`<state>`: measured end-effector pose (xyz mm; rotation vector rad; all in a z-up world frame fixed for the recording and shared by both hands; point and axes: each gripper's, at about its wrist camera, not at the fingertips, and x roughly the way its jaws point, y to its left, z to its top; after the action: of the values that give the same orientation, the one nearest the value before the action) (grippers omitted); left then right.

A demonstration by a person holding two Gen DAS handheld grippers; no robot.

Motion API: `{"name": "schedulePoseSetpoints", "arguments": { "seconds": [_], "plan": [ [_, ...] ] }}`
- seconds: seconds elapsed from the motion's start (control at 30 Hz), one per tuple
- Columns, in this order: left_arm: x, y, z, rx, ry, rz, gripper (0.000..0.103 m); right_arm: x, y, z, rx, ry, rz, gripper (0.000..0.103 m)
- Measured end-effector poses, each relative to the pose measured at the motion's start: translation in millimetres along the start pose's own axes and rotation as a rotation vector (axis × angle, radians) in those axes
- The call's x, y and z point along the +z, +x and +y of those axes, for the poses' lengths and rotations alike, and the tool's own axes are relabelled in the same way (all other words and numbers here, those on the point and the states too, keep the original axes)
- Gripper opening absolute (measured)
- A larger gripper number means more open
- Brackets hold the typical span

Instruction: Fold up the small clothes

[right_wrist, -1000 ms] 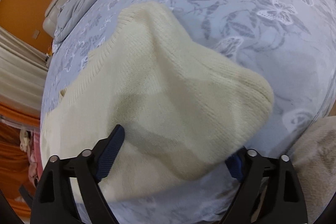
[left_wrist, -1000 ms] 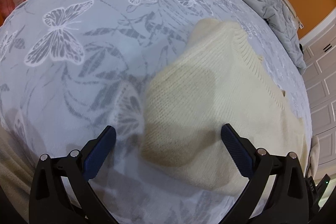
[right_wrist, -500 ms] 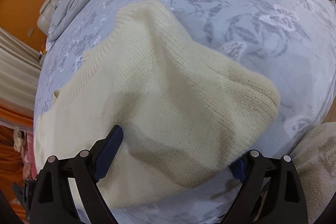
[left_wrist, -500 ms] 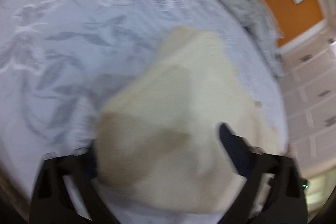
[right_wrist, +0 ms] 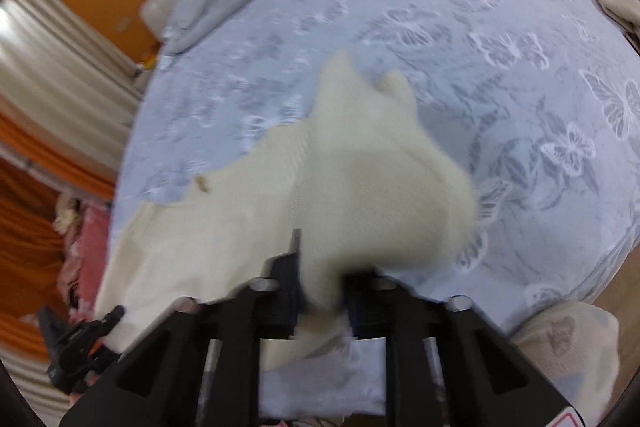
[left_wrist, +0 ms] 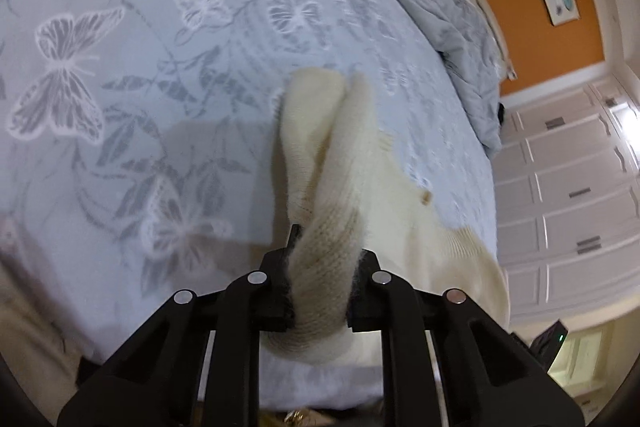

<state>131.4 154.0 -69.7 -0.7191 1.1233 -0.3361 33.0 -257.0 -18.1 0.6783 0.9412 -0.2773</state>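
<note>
A cream knitted sweater [left_wrist: 352,163] lies on the blue-grey butterfly bedspread [left_wrist: 132,67]. My left gripper [left_wrist: 320,267] is shut on a bunched fold at the sweater's near edge, and the knit rises in a ridge from the jaws. In the right wrist view the same sweater [right_wrist: 360,179] spreads ahead and to the left. My right gripper [right_wrist: 320,279] is shut on its near edge, with cloth pinched between the jaws. The left gripper [right_wrist: 84,343] shows at the lower left of that view, at the sweater's other corner.
A crumpled grey duvet [left_wrist: 440,11] lies along the far side of the bed by the orange wall. White wardrobe doors [left_wrist: 568,195] stand to the right. A beige cloth [right_wrist: 568,347] lies at the near right; pink fabric [right_wrist: 84,247] is off the bed's left.
Both grippers went from open over the sweater to shut on its near edge. The cloth is now bunched and lifted between each pair of jaws.
</note>
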Motion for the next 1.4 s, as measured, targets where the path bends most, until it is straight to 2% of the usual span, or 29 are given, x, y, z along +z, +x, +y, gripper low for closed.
{"name": "schedulePoseSetpoints", "arguments": {
  "seconds": [0.07,0.17,0.2,0.27,0.33,0.43,0.47,0.53,0.6,0.67,0.73,0.77,0.8,0.87,0.93,0.97,1.0,1.03,1.07,1.1,1.13,1.17,1.23,1.3,1.4],
  "plan": [
    [-9,-17,0,0.012,0.021,0.012,0.016,-9,-13,-2,-0.001,-0.025,0.021,0.01],
    [-29,-26,21,0.074,0.027,0.053,0.017,-35,1,-21,-0.088,-0.092,0.12,0.012],
    [-35,-22,26,0.098,0.035,0.07,0.017,-45,10,-35,-0.131,-0.091,0.15,0.013],
    [-49,-10,44,0.168,0.046,0.097,0.018,-56,14,-56,-0.152,-0.028,0.166,0.017],
    [-51,-9,50,0.164,0.012,0.089,0.021,-59,-3,-69,-0.115,0.064,0.1,0.018],
    [-44,-14,40,0.176,0.06,0.023,0.028,-49,-24,-60,-0.112,0.035,0.02,0.019],
    [-43,-13,37,0.185,0.086,0.011,0.034,-46,-29,-55,-0.121,0.016,-0.009,0.019],
    [-44,-6,36,0.212,0.089,0.017,0.037,-41,-36,-41,-0.156,-0.049,-0.068,0.026],
    [-44,0,37,0.228,0.092,0.02,0.038,-39,-44,-30,-0.225,-0.119,-0.143,0.045],
    [-46,0,38,0.258,0.095,0.024,0.038,-32,-54,-37,-0.254,-0.115,-0.223,0.047],
    [-49,-4,42,0.267,0.089,0.024,0.04,-25,-59,-50,-0.227,-0.065,-0.248,0.048],
    [-46,-5,45,0.275,0.085,0.024,0.045,-21,-55,-54,-0.183,-0.055,-0.206,0.044],
    [-47,-4,46,0.282,0.083,0.022,0.047,-21,-51,-53,-0.152,-0.061,-0.175,0.025],
    [-47,-1,45,0.289,0.082,0.02,0.048,-22,-34,-48,-0.104,-0.102,-0.097,0.0],
    [-48,0,43,0.296,0.094,0.013,0.048,-27,-6,-40,-0.097,-0.159,0.0,0.0],
    [-49,0,42,0.295,0.1,0.011,0.048,-30,7,-39,-0.125,-0.174,0.031,0.0],
    [-49,1,41,0.289,0.108,0.009,0.048,-29,27,-46,-0.192,-0.171,0.084,0.0],
    [-49,1,39,0.284,0.116,0.008,0.048,-28,48,-60,-0.241,-0.117,0.165,0.0],
    [-50,1,37,0.284,0.126,0.002,0.048,-26,56,-71,-0.23,-0.051,0.205,0.0],
    [-50,1,36,0.289,0.132,-0.001,0.048,-22,57,-81,-0.198,0.034,0.212,0.0],
    [-50,1,36,0.294,0.136,-0.001,0.049,-18,52,-79,-0.198,0.05,0.203,0.0],
    [-50,0,36,0.295,0.134,-0.001,0.05,-16,45,-70,-0.209,0.027,0.183,0.0],
    [-50,-1,38,0.288,0.118,-0.007,0.053,-15,31,-39,-0.168,-0.053,0.148,0.001],
    [-48,-2,40,0.277,0.094,-0.013,0.059,-19,29,1,-0.077,-0.141,0.164,0.001],
    [-44,2,43,0.26,0.066,-0.014,0.06,-35,47,62,0.005,-0.282,0.215,0.001]
  ]
}}
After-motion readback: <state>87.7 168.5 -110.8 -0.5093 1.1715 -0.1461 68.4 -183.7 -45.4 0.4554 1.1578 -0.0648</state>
